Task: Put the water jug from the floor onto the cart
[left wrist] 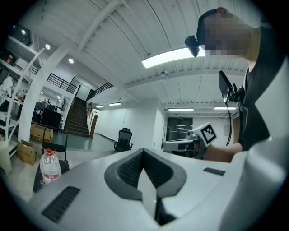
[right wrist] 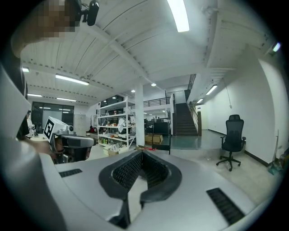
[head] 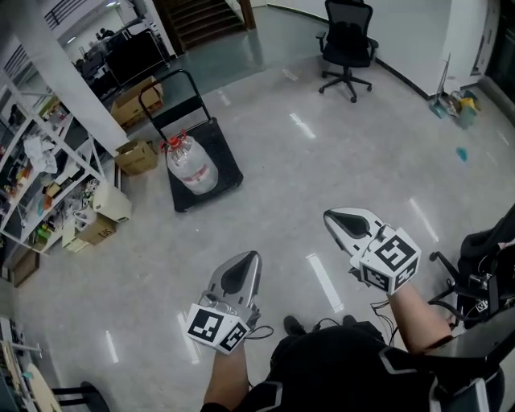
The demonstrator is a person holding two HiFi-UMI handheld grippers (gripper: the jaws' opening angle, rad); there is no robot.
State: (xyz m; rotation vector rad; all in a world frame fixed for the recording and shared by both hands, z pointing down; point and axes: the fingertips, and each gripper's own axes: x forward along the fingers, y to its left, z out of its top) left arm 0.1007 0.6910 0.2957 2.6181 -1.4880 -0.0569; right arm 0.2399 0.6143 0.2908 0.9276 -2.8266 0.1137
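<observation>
Already the rounded clear-plastic water jug stands on the flat black cart, while the left gripper and right gripper hold ribbed jaws clenched, empty.

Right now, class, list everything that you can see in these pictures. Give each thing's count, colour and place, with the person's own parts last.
water jug: one, clear with a red cap, on the cart
cart: one, black platform with a handle, on the floor left of middle
office chair: one, black, far end near the wall
cardboard boxes: at least three, brown, beside the shelving
shelving: one unit, white, cluttered, left edge
stairs: one flight, dark, top
left tool: one, grey-white with a marker cube, lower middle, shut, empty
right tool: one, same colours, right of middle, shut, empty
</observation>
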